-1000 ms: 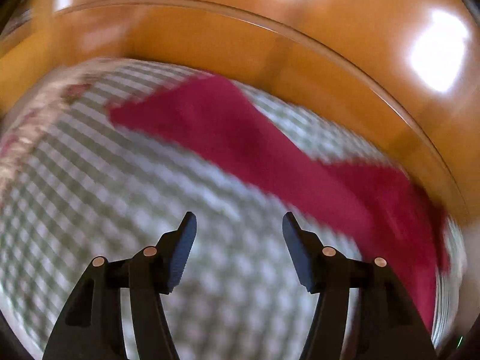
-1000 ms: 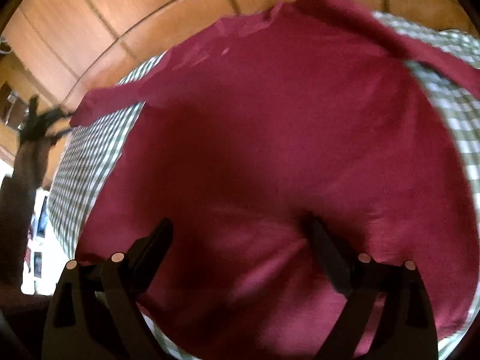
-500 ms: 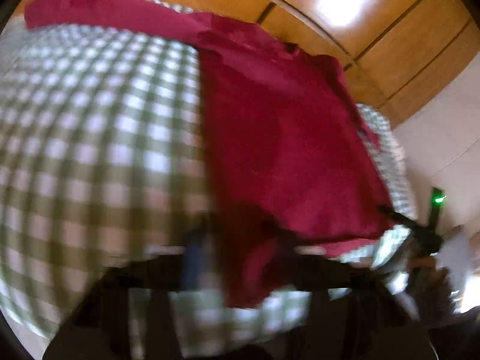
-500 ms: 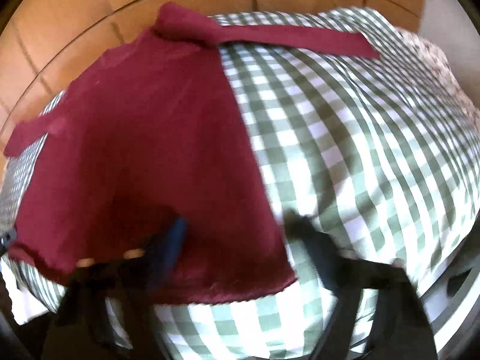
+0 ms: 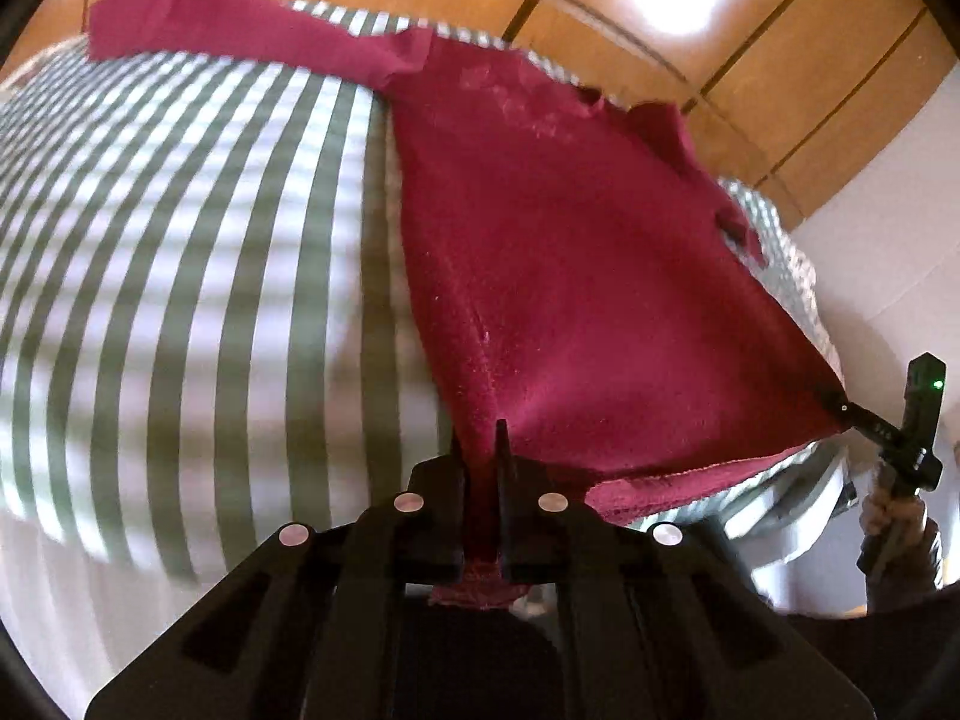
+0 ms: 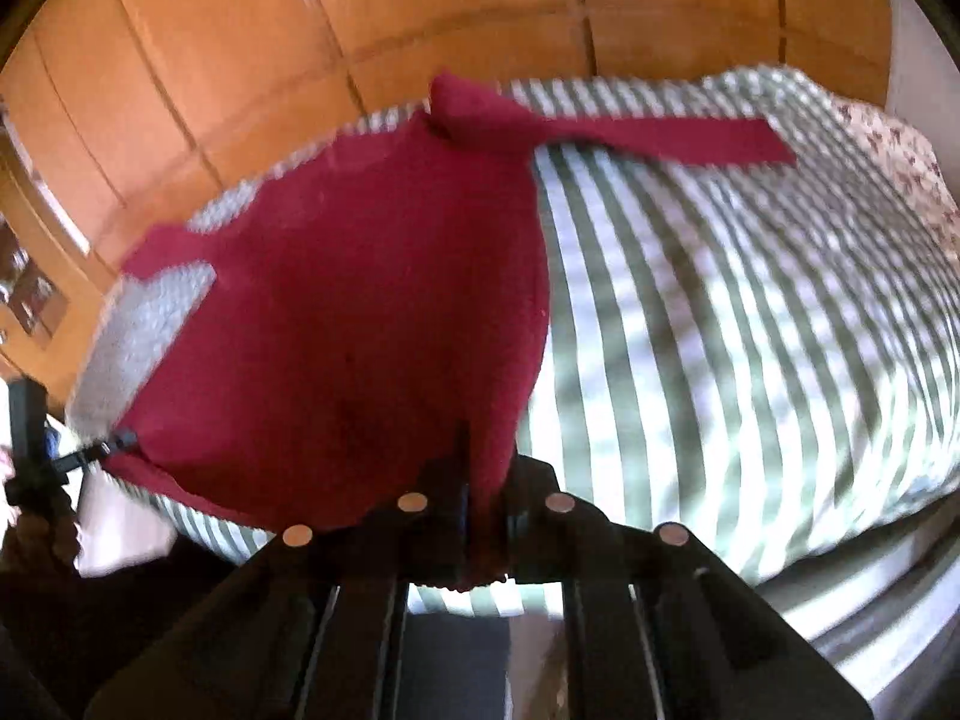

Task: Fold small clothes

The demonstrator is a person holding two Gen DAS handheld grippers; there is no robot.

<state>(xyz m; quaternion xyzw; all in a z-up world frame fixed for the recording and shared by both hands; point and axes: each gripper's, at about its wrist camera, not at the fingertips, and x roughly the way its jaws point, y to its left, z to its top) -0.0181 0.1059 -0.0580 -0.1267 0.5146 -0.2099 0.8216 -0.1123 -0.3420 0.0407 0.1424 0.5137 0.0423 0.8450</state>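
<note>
A dark red long-sleeved top (image 5: 570, 270) lies spread on a green-and-white checked bedcover (image 5: 210, 240), one sleeve (image 5: 240, 36) stretched out at the far end. My left gripper (image 5: 482, 450) has its jaws closing tight on one near hem corner, with cloth pinched between the pads. At the right edge of that view, the right gripper (image 5: 837, 405) grips the other corner. In the right wrist view the right gripper (image 6: 486, 468) is likewise closing on the top (image 6: 360, 312), hem cloth clamped between its pads. The left gripper (image 6: 123, 438) shows at the far left.
Orange wooden panelled doors (image 5: 660, 12) stand behind the bed. A floral pillow (image 6: 900, 168) lies at the far right of the bedcover (image 6: 720, 330). A person's hand (image 5: 894, 516) holds the right gripper's handle. The bed's near edge drops off just below both grippers.
Both grippers were open a second ago, the left over bare cover, the right over the top's middle. Each has moved to a near hem corner and shut on it.
</note>
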